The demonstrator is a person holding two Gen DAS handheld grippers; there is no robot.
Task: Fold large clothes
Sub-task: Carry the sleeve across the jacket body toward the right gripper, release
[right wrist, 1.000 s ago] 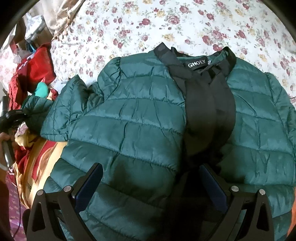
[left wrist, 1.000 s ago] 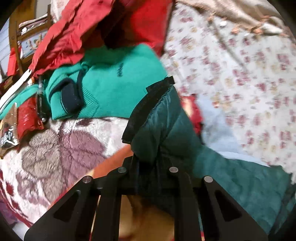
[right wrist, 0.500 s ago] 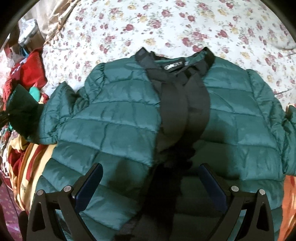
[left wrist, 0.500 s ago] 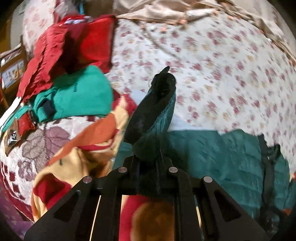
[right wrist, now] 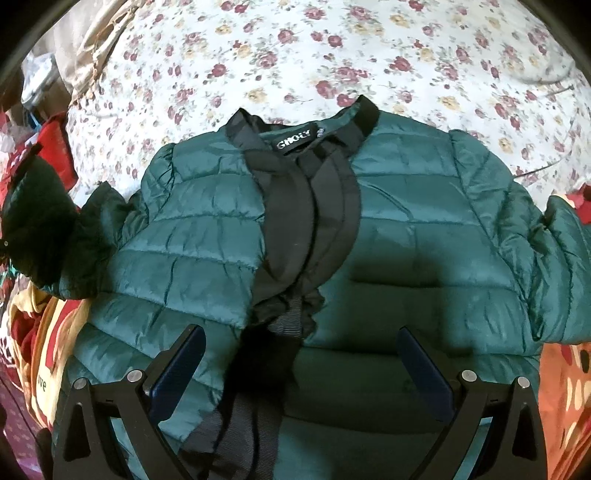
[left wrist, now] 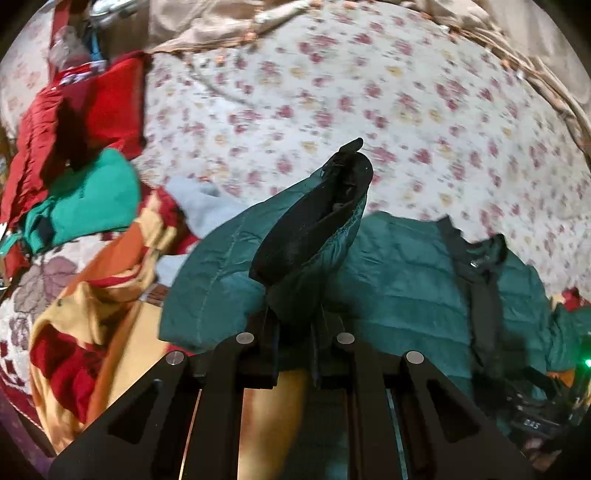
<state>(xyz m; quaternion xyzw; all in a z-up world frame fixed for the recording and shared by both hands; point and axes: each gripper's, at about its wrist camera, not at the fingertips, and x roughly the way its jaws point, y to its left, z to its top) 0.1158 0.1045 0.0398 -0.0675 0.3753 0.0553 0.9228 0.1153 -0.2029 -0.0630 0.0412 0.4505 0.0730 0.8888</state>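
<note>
1. Spread front-up on the floral bedsheet [right wrist: 369, 48], the dark green puffer jacket [right wrist: 424, 236] lies with its collar toward the far side and a black placket running down the middle; a neck label [right wrist: 295, 141] shows white letters too small to read with certainty.
2. Lifted clear of the bed, the jacket's sleeve [left wrist: 295, 254] stands up between the closed fingers of the left gripper [left wrist: 293, 343], which pinches it near the cuff; the black cuff lining [left wrist: 314, 229] faces the camera and its edge is blurred.
3. Seen from the right wrist, that same raised sleeve sits at the far left edge as a dark lump, and the gripper holding it is cut off by the frame.
4. Hovering above the jacket's lower front, the right gripper [right wrist: 299, 369] has its blue-padded fingers [right wrist: 177, 369] spread wide apart and holds nothing; whether the pads touch the fabric cannot be told.
5. The jacket's hem is hidden under the right gripper's frame, and the other sleeve [right wrist: 554, 258] runs out toward the right edge.
6. Left of the jacket lies a heap of other clothes: a teal sweater [left wrist: 92, 206], red garments [left wrist: 74, 118], and an orange-and-yellow patterned blanket [left wrist: 103, 314] under the jacket's near side.
7. A beige cloth [left wrist: 207, 22] is bunched at the far edge of the bed.
</note>
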